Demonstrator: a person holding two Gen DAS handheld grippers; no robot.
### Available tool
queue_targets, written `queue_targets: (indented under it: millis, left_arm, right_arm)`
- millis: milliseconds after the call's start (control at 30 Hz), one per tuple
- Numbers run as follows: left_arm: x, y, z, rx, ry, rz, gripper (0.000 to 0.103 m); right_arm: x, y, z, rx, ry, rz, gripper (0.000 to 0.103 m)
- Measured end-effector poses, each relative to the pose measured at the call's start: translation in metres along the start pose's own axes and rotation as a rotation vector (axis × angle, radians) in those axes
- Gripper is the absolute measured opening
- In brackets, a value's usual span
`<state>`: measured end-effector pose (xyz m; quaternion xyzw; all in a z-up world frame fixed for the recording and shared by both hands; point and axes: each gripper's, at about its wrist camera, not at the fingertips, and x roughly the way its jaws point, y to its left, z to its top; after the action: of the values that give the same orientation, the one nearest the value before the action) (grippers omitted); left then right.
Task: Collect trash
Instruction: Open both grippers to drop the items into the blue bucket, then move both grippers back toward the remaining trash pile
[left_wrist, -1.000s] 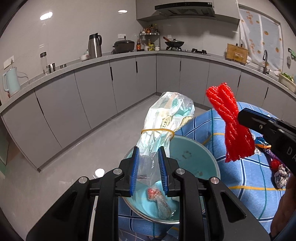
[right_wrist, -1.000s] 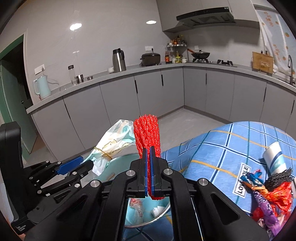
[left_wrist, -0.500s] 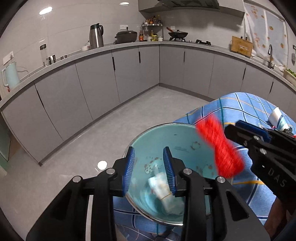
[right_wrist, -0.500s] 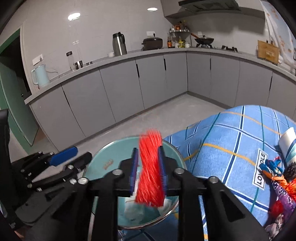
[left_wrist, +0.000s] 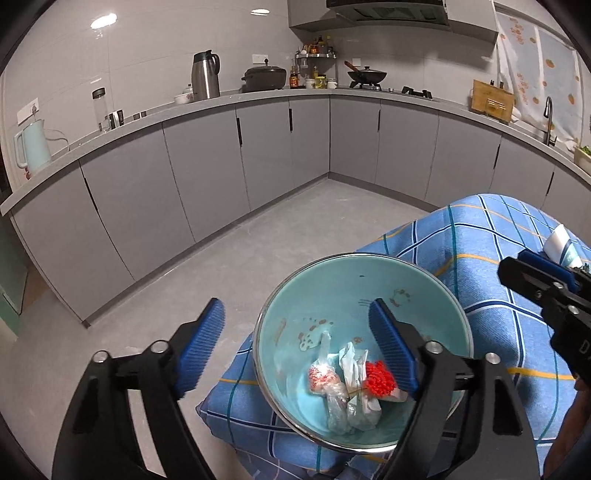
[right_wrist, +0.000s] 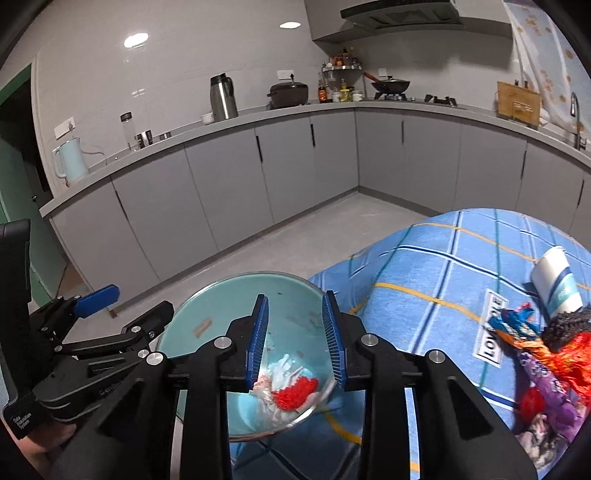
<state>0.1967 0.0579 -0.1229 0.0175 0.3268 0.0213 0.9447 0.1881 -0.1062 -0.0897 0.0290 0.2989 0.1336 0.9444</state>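
A teal metal bowl (left_wrist: 354, 280) stands at the corner of the blue checked tablecloth (left_wrist: 480, 258). Inside it lie a clear plastic bag (left_wrist: 351, 398), a small red-spotted wrapper (left_wrist: 321, 376) and a red mesh net (left_wrist: 378, 378). My left gripper (left_wrist: 299, 350) is wide open and empty just above the bowl's near rim. My right gripper (right_wrist: 295, 339) is open and empty over the bowl (right_wrist: 236, 295), with the red net (right_wrist: 295, 393) below it. More trash (right_wrist: 543, 354) lies piled on the cloth at the right, with a paper cup (right_wrist: 557, 284).
Grey kitchen cabinets (left_wrist: 207, 173) curve round the back, with a kettle (left_wrist: 31, 149), a steel flask (left_wrist: 205, 75) and a wok (left_wrist: 365, 75) on the counter. Bare grey floor (left_wrist: 184, 295) lies left of the table's edge.
My left gripper let go of the plastic bag and my right let go of the red net. Both dropped into the bowl. Both grippers opened, the left widely.
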Motion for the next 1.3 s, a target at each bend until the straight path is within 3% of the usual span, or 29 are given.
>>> queue_targets:
  millis: [267,833,1133,1300]
  left_arm:
    - [-0.009,-0.02,-0.001,0.025,-0.009,-0.034,0.089]
    - [-0.042,-0.125,-0.005,0.191,-0.054,-0.188,0.095]
    - [-0.067,-0.191,0.001,0.274,-0.11,-0.308,0.097]
    - [-0.076,-0.231,0.001,0.32,-0.125,-0.364,0.098]
  right_arm:
    - [-0.036,-0.021,-0.002,0.022,-0.045,-0.064,0.037]
    - [-0.124,-0.087,-0.024,0.109,-0.159,-0.226,0.041]
    - [-0.184,-0.153,-0.06,0.217,-0.177,-0.445,0.045]
    - [-0.19,-0.185,-0.083,0.283,-0.138,-0.516,0.045]
